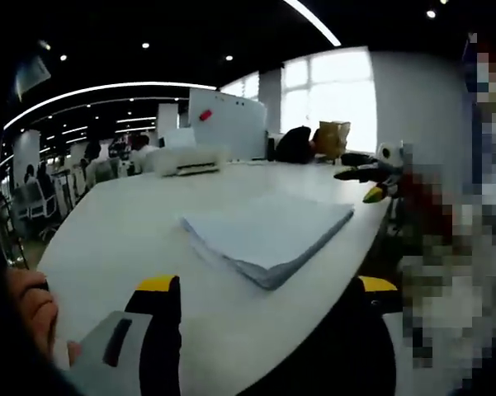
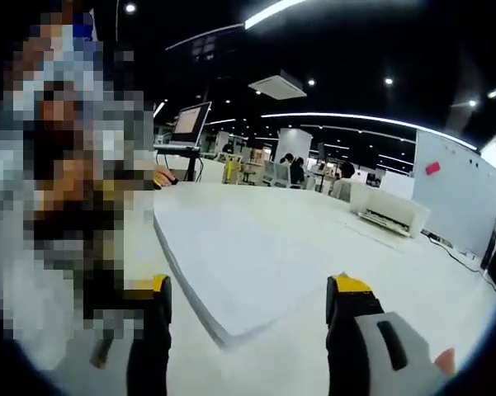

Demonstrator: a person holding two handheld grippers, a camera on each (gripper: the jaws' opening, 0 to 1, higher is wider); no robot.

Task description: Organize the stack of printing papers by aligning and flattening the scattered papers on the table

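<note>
Paper stack (image 1: 268,235) lies flat on the white table (image 1: 132,223), squared into one pile with its edges roughly in line; in the left gripper view it sits at 12 o'clock from the jaws, well ahead of them and untouched. Left gripper (image 1: 268,289) stands with jaws wide apart, yellow tips up, nothing between them. A hand (image 1: 29,309) shows at 8 o'clock on its grip. At 10 o'clock, far across the table, a white printer (image 1: 188,159) rests; a whiteboard (image 1: 227,124) stands behind it at 11 o'clock. At 2 o'clock the other gripper's yellow-tipped jaws reach in over the table edge.

In the right gripper view the paper stack (image 2: 231,264) lies between and just beyond the jaws, near corner towards 6 o'clock. Right gripper (image 2: 248,297) is wide open and empty. A monitor (image 2: 190,122) stands at 11 o'clock; the printer (image 2: 392,210) at 2 o'clock.
</note>
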